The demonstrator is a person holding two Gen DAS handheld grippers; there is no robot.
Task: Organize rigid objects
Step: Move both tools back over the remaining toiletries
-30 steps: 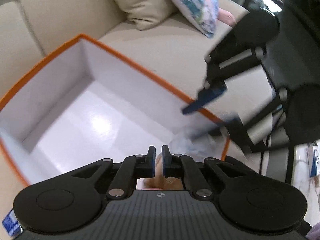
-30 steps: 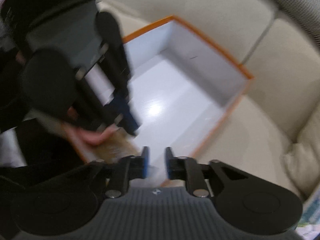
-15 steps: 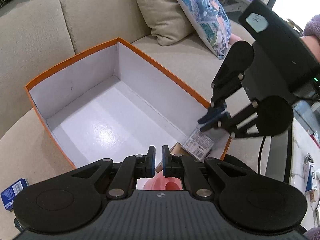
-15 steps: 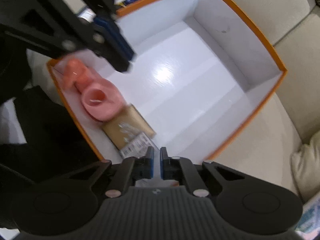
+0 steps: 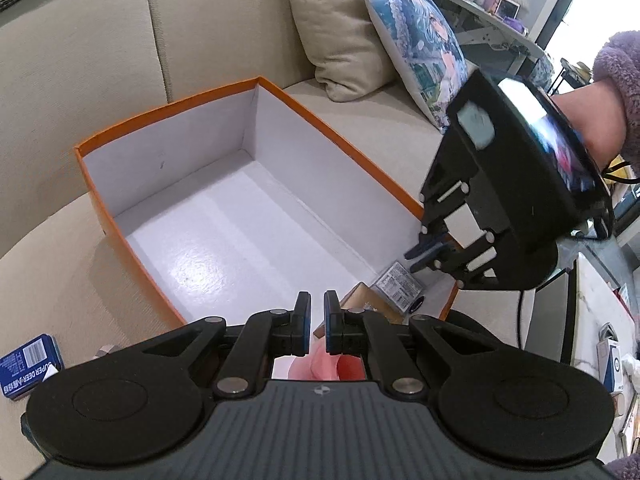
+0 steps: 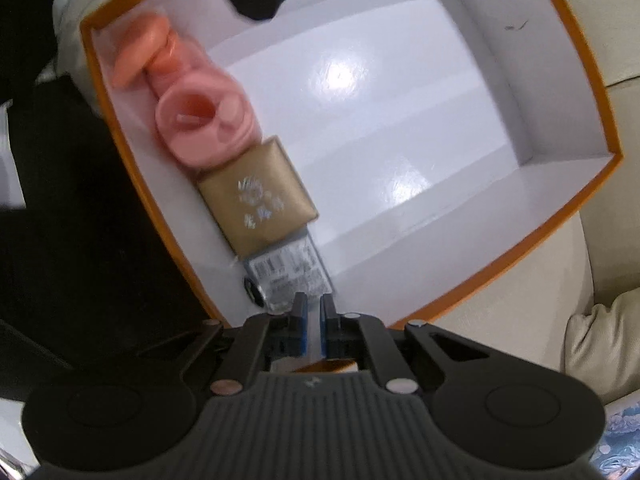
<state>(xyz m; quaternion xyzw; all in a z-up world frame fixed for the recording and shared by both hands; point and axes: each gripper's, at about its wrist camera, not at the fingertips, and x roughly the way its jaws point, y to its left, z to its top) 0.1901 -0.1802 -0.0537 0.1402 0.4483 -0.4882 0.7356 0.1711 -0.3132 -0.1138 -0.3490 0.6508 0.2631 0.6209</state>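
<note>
An orange box with a white inside sits on a beige sofa. Along its near end lie a pink plastic piece, a gold packet and a small pack with a barcode label. My left gripper is shut and empty above the box's near edge. My right gripper is shut and empty, just above the labelled pack.
A blue box printed SUPER DEER lies on the sofa seat left of the orange box. A beige cushion and a patterned cushion lean at the sofa back. A white table stands at the right.
Both grippers have lifted and pulled back from the box. The gold packet and the labelled pack now lie inside beside the pink piece. The right gripper has shut.
</note>
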